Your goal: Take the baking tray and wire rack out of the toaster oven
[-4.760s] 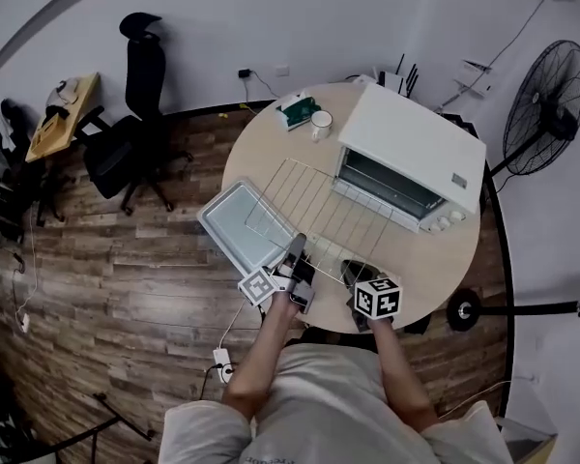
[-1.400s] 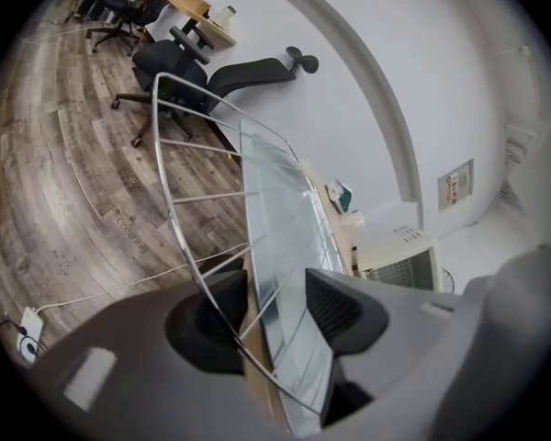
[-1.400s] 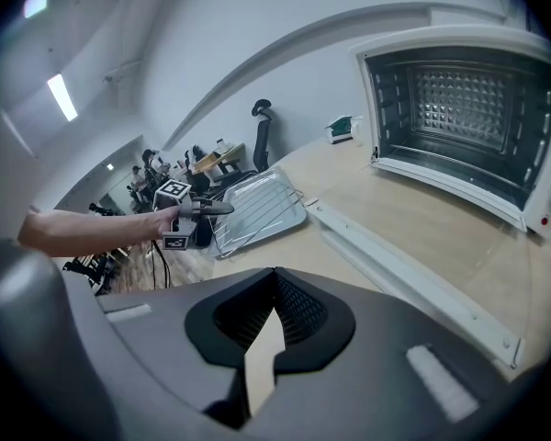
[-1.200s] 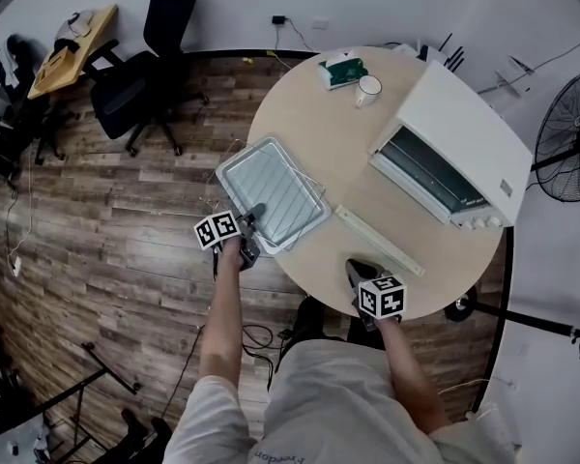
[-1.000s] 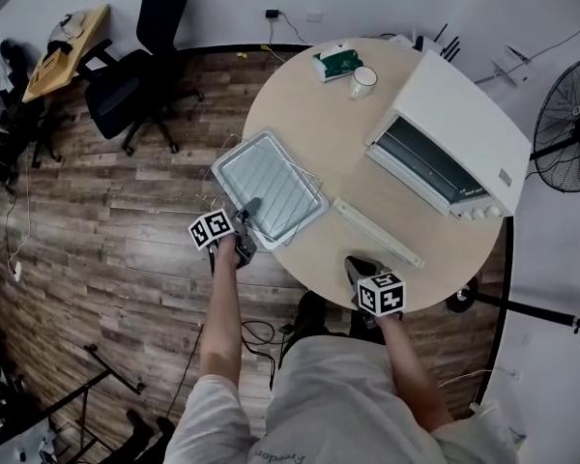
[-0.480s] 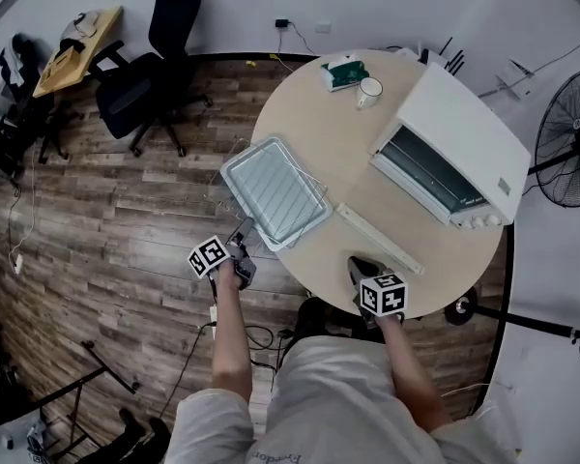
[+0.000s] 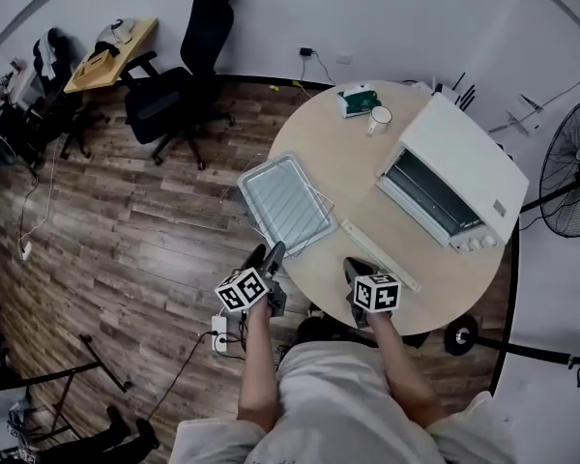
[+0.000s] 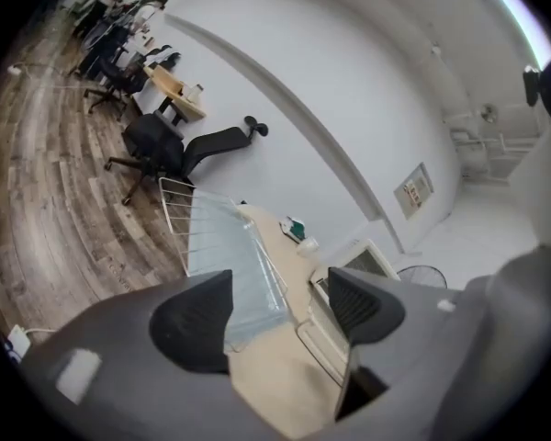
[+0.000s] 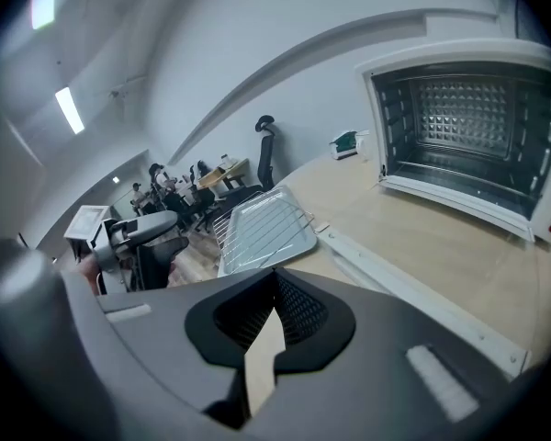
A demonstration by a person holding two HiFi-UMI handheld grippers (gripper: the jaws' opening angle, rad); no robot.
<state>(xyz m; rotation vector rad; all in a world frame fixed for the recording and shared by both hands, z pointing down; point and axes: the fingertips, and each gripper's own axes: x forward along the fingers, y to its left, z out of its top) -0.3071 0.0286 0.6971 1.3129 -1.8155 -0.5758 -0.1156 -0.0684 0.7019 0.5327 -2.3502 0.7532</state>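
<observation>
1. The tabletop point(image 7: 353, 177) carries every item. The oven point(image 7: 464, 177) stands at its right side with the door point(image 7: 379, 255) folded down. The right gripper view shows the cavity point(image 9: 468, 122) with no shelf or pan inside.

2. The tray point(image 7: 288, 204) lies flat at the tabletop's left edge, well apart from the oven. This placement keeps it out of the door's swing and within reach of the left arm.

3. The rack point(image 8: 176, 219) rests on top of the tray. Its wires project past the tray rim on the floor side. Stacking the two uses one spot on the tabletop. The overhang makes the rack the less stable part.

4. The left gripper point(image 7: 268, 256) hangs off the tabletop, near the tray's near corner and not touching it. Its fingers point(image 8: 193, 320) are spread apart, with nothing between them. The tray and rack show only beyond the gap.

5. The right gripper point(image 7: 356, 267) rests over the tabletop's near edge, pointing at the oven. Its fingers point(image 9: 298, 315) are pressed together and hold nothing.

6. Assessment: both items are out of the oven and neither gripper holds one, so the removal appears complete.
</observation>
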